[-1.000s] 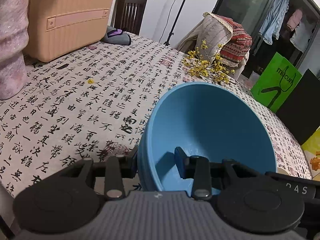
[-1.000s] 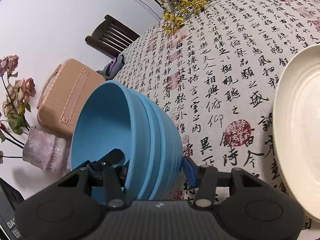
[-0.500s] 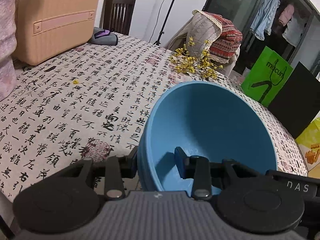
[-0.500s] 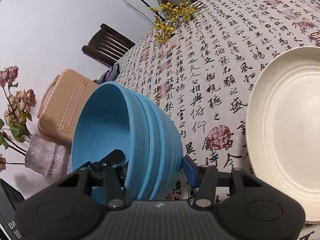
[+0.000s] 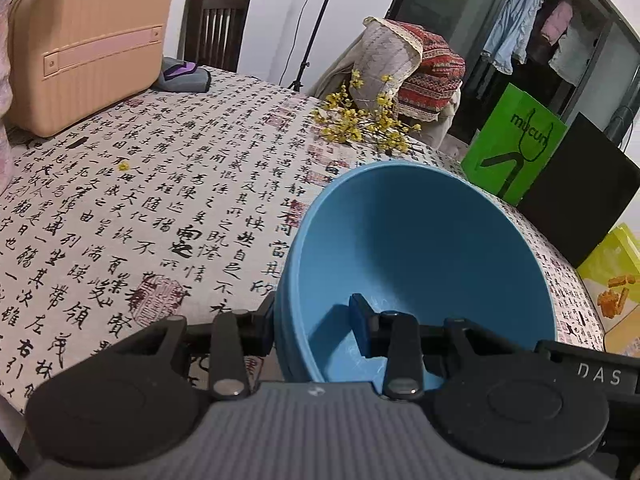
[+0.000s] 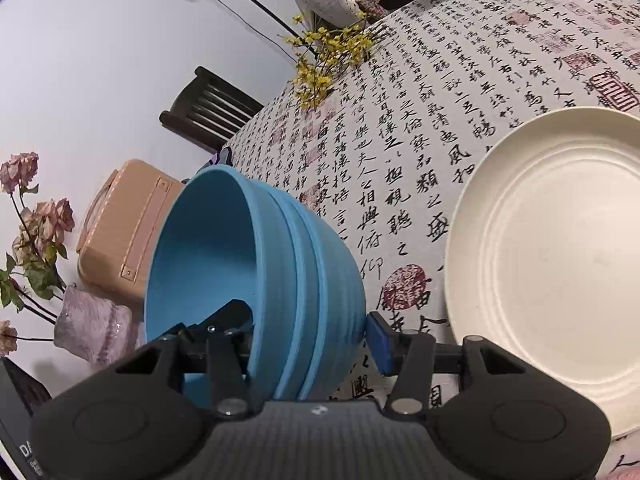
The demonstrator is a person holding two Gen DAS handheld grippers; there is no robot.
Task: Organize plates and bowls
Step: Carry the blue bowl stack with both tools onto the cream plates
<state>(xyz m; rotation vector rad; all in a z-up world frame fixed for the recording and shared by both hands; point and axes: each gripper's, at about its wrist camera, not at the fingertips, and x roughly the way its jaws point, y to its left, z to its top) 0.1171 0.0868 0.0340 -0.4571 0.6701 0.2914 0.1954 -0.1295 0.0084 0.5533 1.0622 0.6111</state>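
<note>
Carrying the stack of blue bowls (image 6: 256,276) clear of the table (image 5: 168,184), you have both claws clamped on its walls from opposite sides: the left gripper (image 5: 316,322) pinches the near wall with one finger outside and one inside the top bowl, and the right gripper (image 6: 308,330) does the same across several nested walls, its blue pad touching the outermost bowl. Neither claw is slack, and neither is fully closed; each is gripping the stack. The bowls tilt, mouth turned away from the right-hand camera and toward the left-hand one, and seem to hang above the calligraphy tablecloth rather than rest on it. To the right of the stack, near the table's near edge, the cream plate (image 6: 556,268) lies flat and bare. A peach case (image 5: 84,44), a spray of yellow flowers (image 5: 360,124) and a wooden chair (image 5: 216,28) mark the far edge. Judged from this, the step in hand is moving the nested bowls to their resting place, probably onto or beside the plate. Your next move calls for levelling the stack, keeping both hands moving together so the nested walls do not slip apart, and lowering until the base sits flat before loosening either claw. Whether the plate is the true target cannot be told.
</note>
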